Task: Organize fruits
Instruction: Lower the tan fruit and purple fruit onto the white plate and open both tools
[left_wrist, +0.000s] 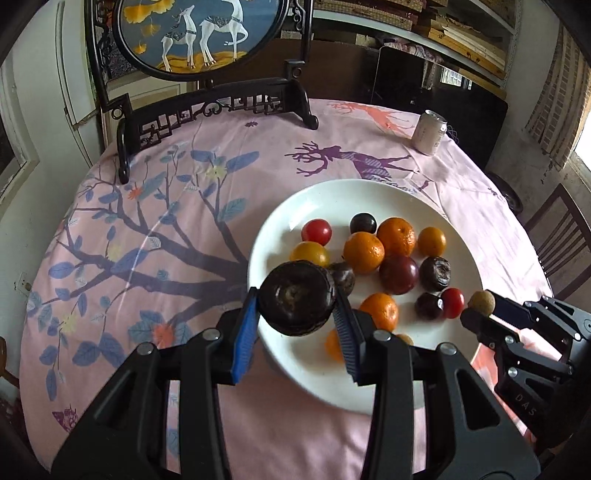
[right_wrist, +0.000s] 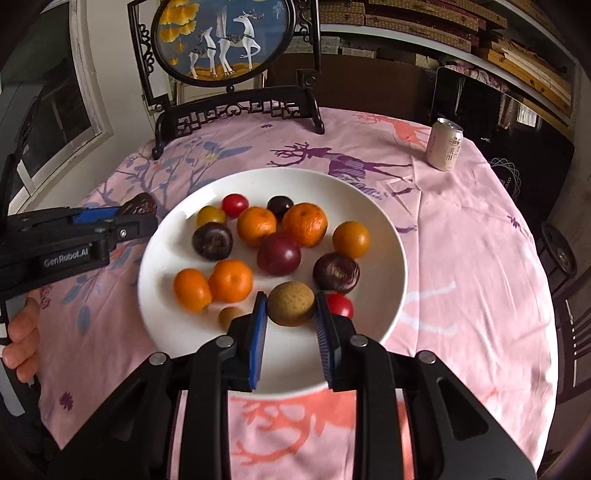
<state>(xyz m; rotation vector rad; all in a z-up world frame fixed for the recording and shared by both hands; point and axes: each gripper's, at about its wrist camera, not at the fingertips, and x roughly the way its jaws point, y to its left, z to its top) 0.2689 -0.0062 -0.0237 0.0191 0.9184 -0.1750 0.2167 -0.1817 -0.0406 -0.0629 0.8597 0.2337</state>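
- Up close in the left wrist view, the left gripper (left_wrist: 296, 325) is clamped on a dark wrinkled passion fruit (left_wrist: 296, 303), its blue pads (left_wrist: 245, 332) pressed against both sides of it.
- That fruit is held over the near left rim of the white plate (left_wrist: 280, 218), which sits on the pink tablecloth (left_wrist: 166, 229).
- On the plate lie several tangerines (left_wrist: 364, 252), two red cherry tomatoes (left_wrist: 316, 231), dark plums (left_wrist: 399, 274) and more dark wrinkled fruits, most of them touching or just beside one another.
- At the right edge the right gripper (left_wrist: 482, 310) comes in with a small tan round fruit (left_wrist: 481, 302) at its tips, over the plate's right rim.
- A drink can (left_wrist: 430, 132) stands upright far back on the right, and a carved dark stand with a round deer picture (left_wrist: 195, 33) sits at the table's far edge.
- Next, in the right wrist view, the right gripper (right_wrist: 291, 317) is closed partway onto the tan fruit (right_wrist: 291, 303), a pad on each side, above the near part of the plate (right_wrist: 384, 218).
- A red tomato (right_wrist: 340, 305) lies just right of it, and a smaller tan fruit (right_wrist: 229, 317) just left.
- The left gripper (right_wrist: 138, 210) reaches in from the left beside the plate's rim, holding the passion fruit (right_wrist: 140, 204) over the cloth (right_wrist: 461, 258); a hand (right_wrist: 22, 332) shows below it.
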